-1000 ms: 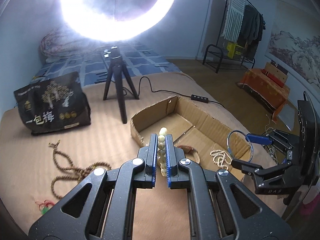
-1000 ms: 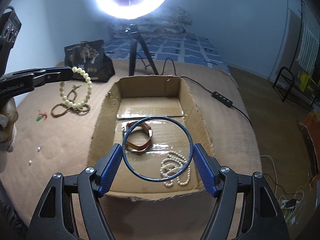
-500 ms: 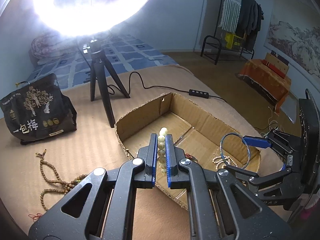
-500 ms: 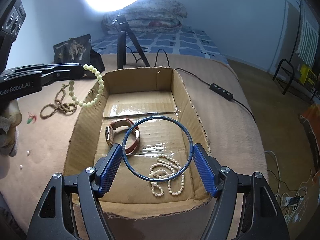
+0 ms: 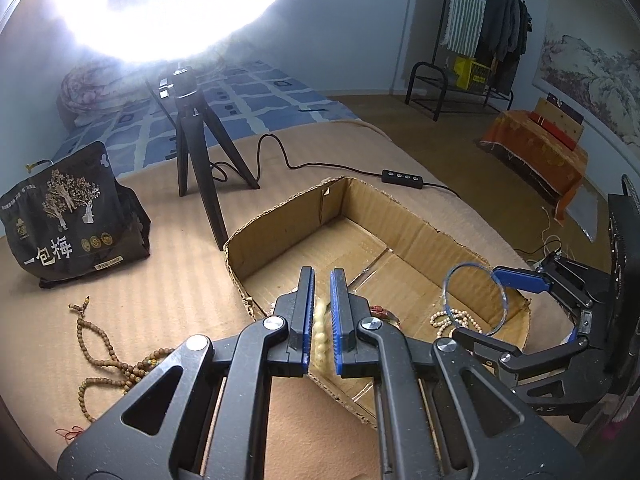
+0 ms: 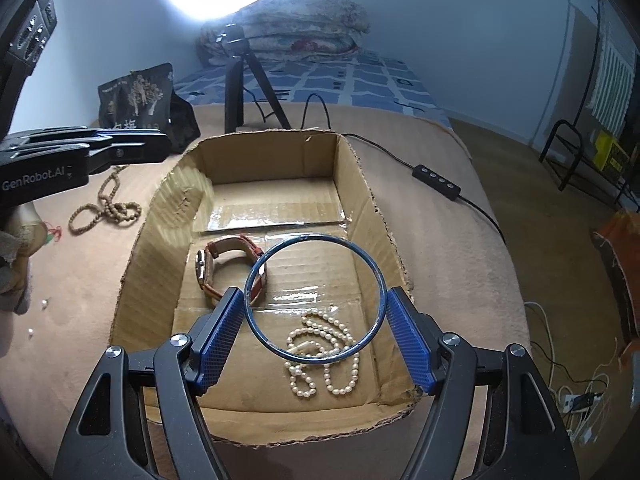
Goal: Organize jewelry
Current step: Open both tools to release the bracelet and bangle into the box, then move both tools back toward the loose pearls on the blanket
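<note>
My left gripper is shut on a cream bead bracelet, which shows only as a pale blur low between the pads. It hangs over the near left corner of the open cardboard box. The right wrist view shows it from the side at the box's left wall. My right gripper is shut on a thin blue bangle, held across its width above the box floor. A brown-strap watch and a pearl necklace lie in the box.
A brown wooden bead string lies on the tan cover left of the box, with small loose pearls nearby. Behind stand a black printed bag and a ring-light tripod. Its cable and switch run past the box's right side.
Both grippers came forward and lower over the box. The cream beads no longer stick up past the left fingertips and now look blurred. The blue bangle stays gripped.
</note>
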The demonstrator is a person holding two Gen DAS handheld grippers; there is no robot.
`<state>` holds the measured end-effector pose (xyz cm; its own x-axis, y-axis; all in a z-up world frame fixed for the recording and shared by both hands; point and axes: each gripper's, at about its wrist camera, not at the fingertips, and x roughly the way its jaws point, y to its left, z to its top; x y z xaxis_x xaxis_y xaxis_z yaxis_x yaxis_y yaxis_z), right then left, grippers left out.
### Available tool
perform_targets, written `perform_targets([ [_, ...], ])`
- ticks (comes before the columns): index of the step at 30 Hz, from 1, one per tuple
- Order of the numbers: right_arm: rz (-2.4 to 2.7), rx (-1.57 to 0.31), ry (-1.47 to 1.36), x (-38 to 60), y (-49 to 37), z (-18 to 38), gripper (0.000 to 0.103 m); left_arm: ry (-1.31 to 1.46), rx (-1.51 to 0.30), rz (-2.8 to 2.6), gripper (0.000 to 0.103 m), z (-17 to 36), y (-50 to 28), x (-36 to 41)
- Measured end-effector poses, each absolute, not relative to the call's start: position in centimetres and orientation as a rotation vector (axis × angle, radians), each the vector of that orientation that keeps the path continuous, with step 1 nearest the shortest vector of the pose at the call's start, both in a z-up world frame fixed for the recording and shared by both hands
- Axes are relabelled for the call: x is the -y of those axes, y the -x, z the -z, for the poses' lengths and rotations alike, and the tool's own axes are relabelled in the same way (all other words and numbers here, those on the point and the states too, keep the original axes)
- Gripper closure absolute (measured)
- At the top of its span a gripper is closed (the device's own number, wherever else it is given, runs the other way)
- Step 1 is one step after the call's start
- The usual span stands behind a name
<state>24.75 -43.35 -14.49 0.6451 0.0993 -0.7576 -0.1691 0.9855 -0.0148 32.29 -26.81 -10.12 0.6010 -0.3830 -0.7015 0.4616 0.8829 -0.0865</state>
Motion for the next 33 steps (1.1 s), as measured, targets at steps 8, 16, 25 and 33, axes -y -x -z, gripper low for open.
perform_targets([
  [8, -0.147, -0.849, 0.081, 43.4, -24.3, 14.1, 0.028, -0.103, -0.776, 0.485, 0.097, 9.8, -32.0, 26.5],
  [16, -0.151, -0.84, 0.082, 43.1, -23.5, 13.2, 0.028, -0.091, -0.754, 0.477, 0.097, 8.3, -30.7, 25.3],
  [25, -0.169, -0.812, 0.091, 41.4, -21.7, 10.7, 0.028, -0.07, -0.71, 0.465, 0.097, 5.3, -28.5, 22.6],
  [33, -0.222, -0.78, 0.114, 38.6, -19.6, 8.1, 0.028, -0.056, -0.666, 0.433, 0.097, 2.1, -25.2, 17.5],
])
